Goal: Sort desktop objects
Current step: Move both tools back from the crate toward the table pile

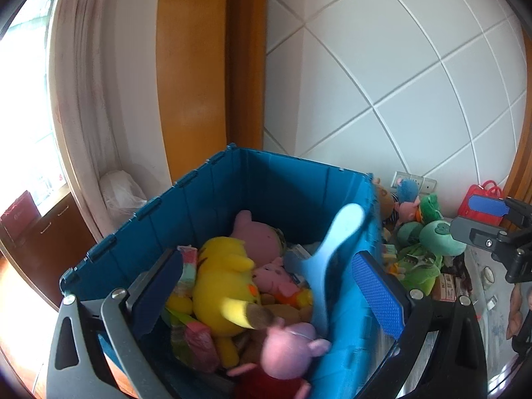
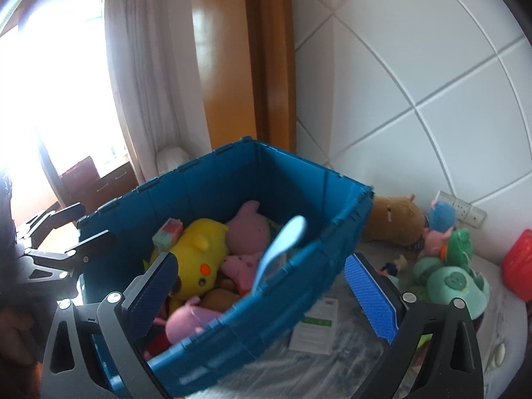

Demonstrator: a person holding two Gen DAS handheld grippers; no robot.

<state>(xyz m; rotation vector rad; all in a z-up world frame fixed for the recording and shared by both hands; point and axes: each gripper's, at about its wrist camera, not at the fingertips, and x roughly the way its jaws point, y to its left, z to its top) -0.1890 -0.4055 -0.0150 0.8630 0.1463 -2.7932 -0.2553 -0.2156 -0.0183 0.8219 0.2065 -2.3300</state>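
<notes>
A blue plastic crate (image 1: 292,179) (image 2: 299,252) holds plush toys: a yellow Pikachu (image 1: 222,282) (image 2: 199,259), pink pig toys (image 1: 289,349) (image 2: 249,229) and small boxes. A light blue comb or brush (image 1: 329,249) (image 2: 279,249), blurred, is in mid-air over the crate's right side, touching neither gripper. My left gripper (image 1: 269,292) is open over the crate. My right gripper (image 2: 259,292) is open, straddling the crate's near right wall. The right gripper also shows at the right edge of the left wrist view (image 1: 498,229); the left gripper shows at the left of the right wrist view (image 2: 66,232).
Right of the crate on the cloth-covered desk lie more plush toys: a brown capybara (image 2: 395,222), green toys (image 1: 432,239) (image 2: 455,279), a small blue and pink toy (image 2: 439,219), a red box (image 1: 482,202) (image 2: 518,266) and a white paper (image 2: 316,329). Tiled wall behind, curtain and window left.
</notes>
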